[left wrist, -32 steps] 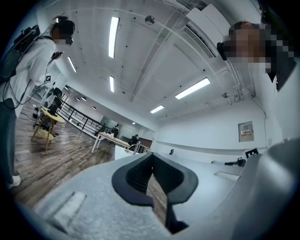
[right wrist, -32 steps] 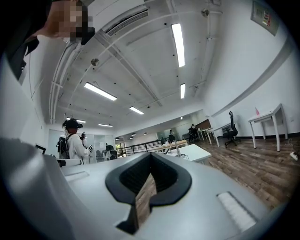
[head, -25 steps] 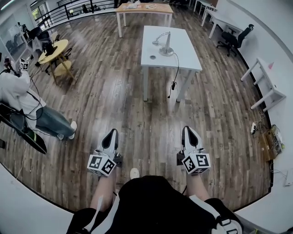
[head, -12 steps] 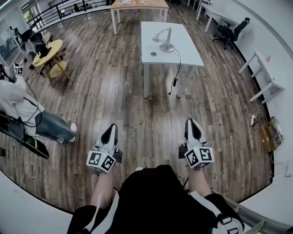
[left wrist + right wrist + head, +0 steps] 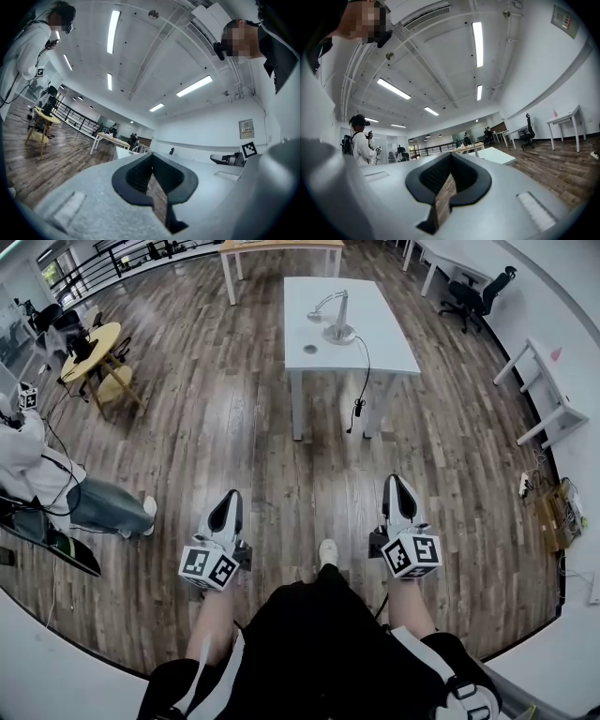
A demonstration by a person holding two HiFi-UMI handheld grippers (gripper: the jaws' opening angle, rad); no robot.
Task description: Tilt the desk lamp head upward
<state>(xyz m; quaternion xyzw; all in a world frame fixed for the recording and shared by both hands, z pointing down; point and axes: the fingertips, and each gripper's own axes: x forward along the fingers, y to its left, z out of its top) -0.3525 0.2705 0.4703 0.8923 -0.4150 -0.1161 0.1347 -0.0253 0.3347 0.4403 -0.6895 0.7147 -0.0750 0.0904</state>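
Desk lamp stands on the white table across the room, well apart from the person carrying the tools. Its head droops toward the left side of the head view and is not yet tilted up. Cord runs from the base over the near table edge and hangs loose below it. Small round object lies on the tabletop near the base; cannot tell what it is.

Risks, as judged from here:
- The base looks light and sits free, so an upward push on the head without steadying the base could slide or tip the lamp.
- The dangling cord is on the approach side. A leg or tool catching it would drag the lamp toward the edge.
- Arriving with jaws shut allows only a nudge, which may slip off the head.

Left gripper: jaws pressed together, nothing between them, held level over the wood floor. Right gripper: same, jaws together, empty, touching nothing. Another person is at the far left, off the line to the table.
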